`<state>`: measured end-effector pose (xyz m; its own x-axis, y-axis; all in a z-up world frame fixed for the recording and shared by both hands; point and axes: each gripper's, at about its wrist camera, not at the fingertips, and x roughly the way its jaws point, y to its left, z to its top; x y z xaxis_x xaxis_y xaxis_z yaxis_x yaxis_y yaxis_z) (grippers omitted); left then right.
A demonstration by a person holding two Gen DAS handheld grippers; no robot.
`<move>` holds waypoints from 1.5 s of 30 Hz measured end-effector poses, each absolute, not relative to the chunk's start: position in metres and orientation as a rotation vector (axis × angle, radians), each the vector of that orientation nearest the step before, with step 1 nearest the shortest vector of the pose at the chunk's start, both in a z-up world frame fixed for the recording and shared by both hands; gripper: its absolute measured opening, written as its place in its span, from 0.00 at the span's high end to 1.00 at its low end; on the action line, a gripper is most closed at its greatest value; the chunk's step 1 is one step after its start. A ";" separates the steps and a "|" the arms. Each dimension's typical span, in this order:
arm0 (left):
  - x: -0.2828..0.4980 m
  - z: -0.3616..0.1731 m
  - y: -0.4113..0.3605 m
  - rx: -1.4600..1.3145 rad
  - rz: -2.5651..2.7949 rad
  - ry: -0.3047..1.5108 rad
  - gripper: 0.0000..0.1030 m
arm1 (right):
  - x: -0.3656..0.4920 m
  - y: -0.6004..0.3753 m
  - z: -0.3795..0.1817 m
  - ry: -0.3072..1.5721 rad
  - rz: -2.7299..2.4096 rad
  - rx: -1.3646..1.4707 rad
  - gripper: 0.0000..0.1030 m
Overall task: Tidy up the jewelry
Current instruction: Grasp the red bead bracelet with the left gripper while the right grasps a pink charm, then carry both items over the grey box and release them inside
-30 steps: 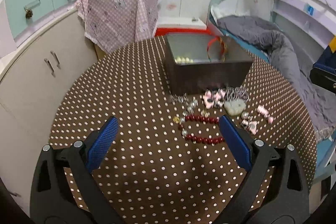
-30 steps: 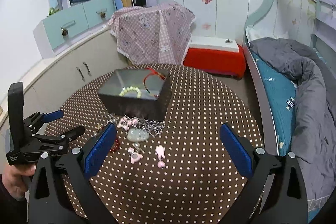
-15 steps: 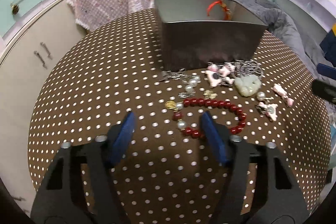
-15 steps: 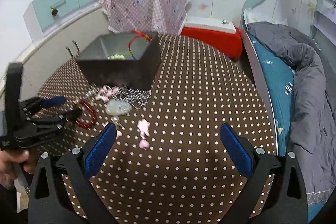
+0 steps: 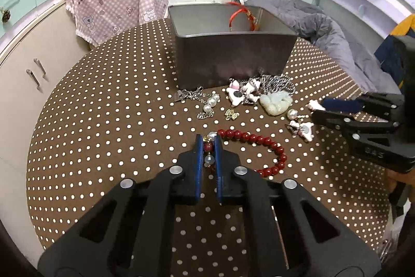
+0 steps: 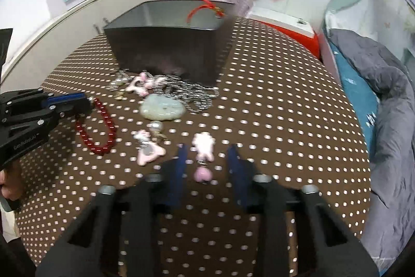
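- The red bead bracelet [image 5: 262, 144] is a loop of round, glossy dark-red beads joined at one end by a few pearl-like beads and a small gold charm; it lies on the brown polka-dot tablecloth [image 5: 109, 121], in front of the dark grey open box [image 5: 233, 59].
- The left gripper [image 5: 208, 147] has just been closing, and its blue pads now pinch the pearl-and-red-bead end of the bracelet.
- The right gripper [image 6: 207, 155] has also just been closing; in its blurred wrist view the jaws still stand a little apart either side of a pink dangle earring [image 6: 203, 149], so whether the pads press on it cannot be told.
- One pale green jade pendant [image 5: 276, 101] lies between bracelet and box.
- One silver chain with two pearls [image 5: 205, 103] lies left of it, just before the box.
- One red cord loop [image 5: 240, 14] pokes above the box rim.
- Pink charms number about four; the tangle near the box blurs an exact count.
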<state>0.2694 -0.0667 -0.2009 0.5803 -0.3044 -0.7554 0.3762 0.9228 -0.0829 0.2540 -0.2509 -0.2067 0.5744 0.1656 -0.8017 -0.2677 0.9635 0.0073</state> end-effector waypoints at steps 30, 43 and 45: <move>0.267 -0.066 -0.038 0.028 -0.465 0.556 0.92 | 0.259 -0.259 -0.067 0.646 0.378 -0.069 0.90; 0.333 -0.048 -0.065 0.007 -0.508 0.559 0.91 | 0.330 -0.247 -0.058 0.683 0.450 0.010 0.89; 0.344 -0.053 -0.068 0.003 -0.505 0.580 0.91 | 0.340 -0.247 -0.062 0.699 0.444 0.023 0.89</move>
<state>0.3438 -0.0685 -0.0527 0.7184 -0.4559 -0.5254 0.4574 0.8786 -0.1369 0.3399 -0.2466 -0.0623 0.6761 0.4029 -0.6169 -0.3877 0.9065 0.1671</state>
